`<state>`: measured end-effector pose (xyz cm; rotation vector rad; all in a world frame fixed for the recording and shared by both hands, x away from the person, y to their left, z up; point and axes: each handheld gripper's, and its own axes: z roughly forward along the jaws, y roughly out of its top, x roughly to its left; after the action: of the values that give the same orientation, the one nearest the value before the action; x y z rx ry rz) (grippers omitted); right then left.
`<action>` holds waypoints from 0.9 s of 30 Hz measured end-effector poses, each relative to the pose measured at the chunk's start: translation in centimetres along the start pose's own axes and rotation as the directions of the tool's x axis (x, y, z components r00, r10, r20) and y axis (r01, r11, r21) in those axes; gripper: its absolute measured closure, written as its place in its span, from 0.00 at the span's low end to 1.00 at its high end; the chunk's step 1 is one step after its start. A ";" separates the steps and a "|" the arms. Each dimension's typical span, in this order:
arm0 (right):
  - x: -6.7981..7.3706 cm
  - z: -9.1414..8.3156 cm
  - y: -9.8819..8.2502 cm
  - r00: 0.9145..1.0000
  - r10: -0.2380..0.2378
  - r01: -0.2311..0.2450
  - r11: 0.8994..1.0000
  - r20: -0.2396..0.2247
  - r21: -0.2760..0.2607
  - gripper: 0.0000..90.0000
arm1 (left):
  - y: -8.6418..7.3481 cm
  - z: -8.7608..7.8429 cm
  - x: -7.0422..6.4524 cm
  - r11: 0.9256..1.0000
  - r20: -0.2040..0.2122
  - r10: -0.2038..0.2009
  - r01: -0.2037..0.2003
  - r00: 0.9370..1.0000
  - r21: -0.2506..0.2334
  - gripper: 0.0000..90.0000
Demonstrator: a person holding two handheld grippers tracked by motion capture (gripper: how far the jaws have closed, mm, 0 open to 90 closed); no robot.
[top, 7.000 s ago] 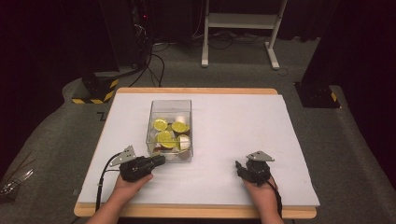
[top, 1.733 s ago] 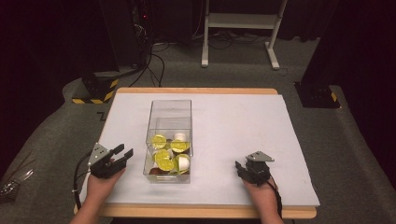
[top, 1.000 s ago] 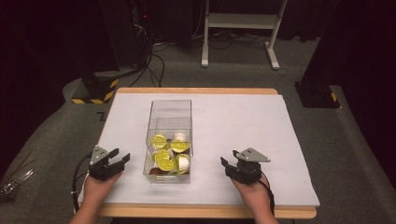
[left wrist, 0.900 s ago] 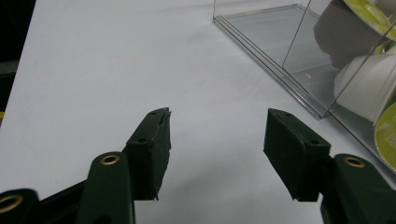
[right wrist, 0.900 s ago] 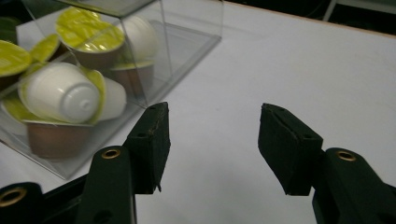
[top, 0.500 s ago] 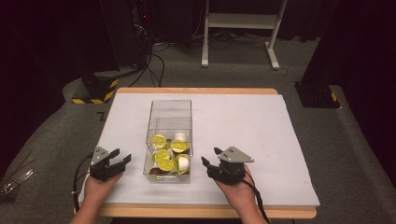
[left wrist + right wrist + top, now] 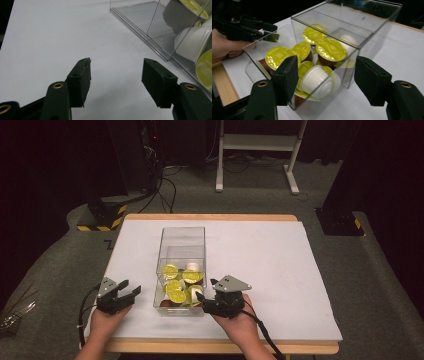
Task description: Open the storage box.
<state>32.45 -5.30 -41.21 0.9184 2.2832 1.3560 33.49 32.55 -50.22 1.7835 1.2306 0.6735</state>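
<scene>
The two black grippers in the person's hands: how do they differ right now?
The right gripper reaches the clear box of capsules; its jaws have just been opening, nothing between them. The left gripper sits apart from the box, over bare white table. Both are open and empty.

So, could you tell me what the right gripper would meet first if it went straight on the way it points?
Probably the near corner of the clear box; the right gripper aims its open jaws at that corner, with the capsules just behind the wall.

Clear glossy plastic box [image 7: 181, 251] — foil-lidded capsules [image 7: 331, 49].
</scene>
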 end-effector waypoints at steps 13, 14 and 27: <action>3.2 2.7 1.5 0.996 -0.070 0.071 0.997 -0.051 0.023 0.40 | 0.0 0.0 0.0 1.000 0.006 -0.002 0.002 1.000 -0.002 0.45; 3.6 3.0 1.7 0.995 -0.081 0.082 0.996 -0.052 0.024 0.40 | 0.0 -0.1 0.0 1.000 0.009 -0.002 0.002 1.000 -0.002 0.45; 4.9 4.6 1.5 0.989 -0.129 0.134 0.989 -0.076 0.069 0.48 | 0.0 -0.1 0.1 1.000 0.019 -0.005 0.005 1.000 -0.003 0.45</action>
<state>32.02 1.56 -41.96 0.7377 2.4155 1.2751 33.43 32.68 -50.19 1.7798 1.2205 0.6532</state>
